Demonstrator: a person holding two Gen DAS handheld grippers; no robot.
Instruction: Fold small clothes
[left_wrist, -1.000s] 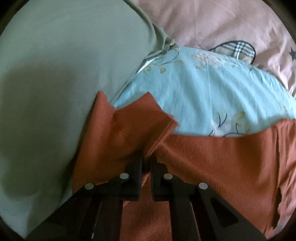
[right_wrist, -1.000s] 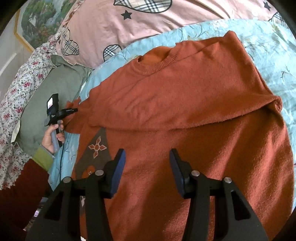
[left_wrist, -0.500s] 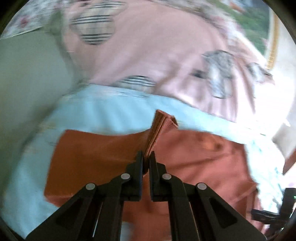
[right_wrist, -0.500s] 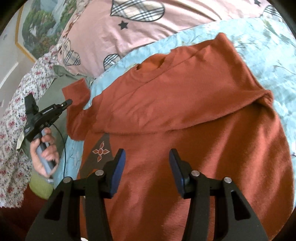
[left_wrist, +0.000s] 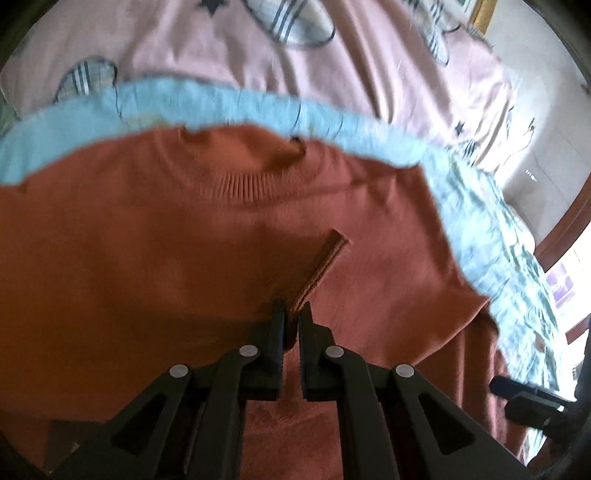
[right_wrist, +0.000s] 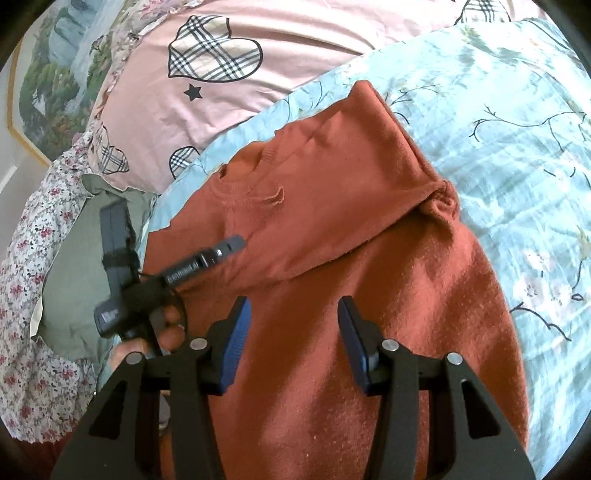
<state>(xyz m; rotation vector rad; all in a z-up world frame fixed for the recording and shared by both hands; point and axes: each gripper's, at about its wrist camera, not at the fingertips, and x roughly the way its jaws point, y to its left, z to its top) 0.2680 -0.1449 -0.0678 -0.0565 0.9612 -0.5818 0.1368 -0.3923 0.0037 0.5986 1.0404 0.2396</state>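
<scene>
One rust-orange sweater (right_wrist: 369, 258) lies on the bed. The left gripper (left_wrist: 290, 314) pinches its ribbed sleeve cuff (left_wrist: 321, 269); the right gripper (right_wrist: 293, 314) hovers spread, empty.

Left wrist view smeared; my sweater (left_wrist: 155, 236) runs off the left and bottom edges. My right gripper (left_wrist: 532, 400) shows only partly at the right rim (jaws unreadable there). Right wrist view: my hand (right_wrist: 162, 332) mostly hidden behind the frame.

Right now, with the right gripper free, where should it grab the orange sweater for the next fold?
Probably the bunched corner on the orange sweater, where the folded sleeve meets the side. It stands raised off the blue sheet, so the open right gripper could come from that outer edge.
</scene>
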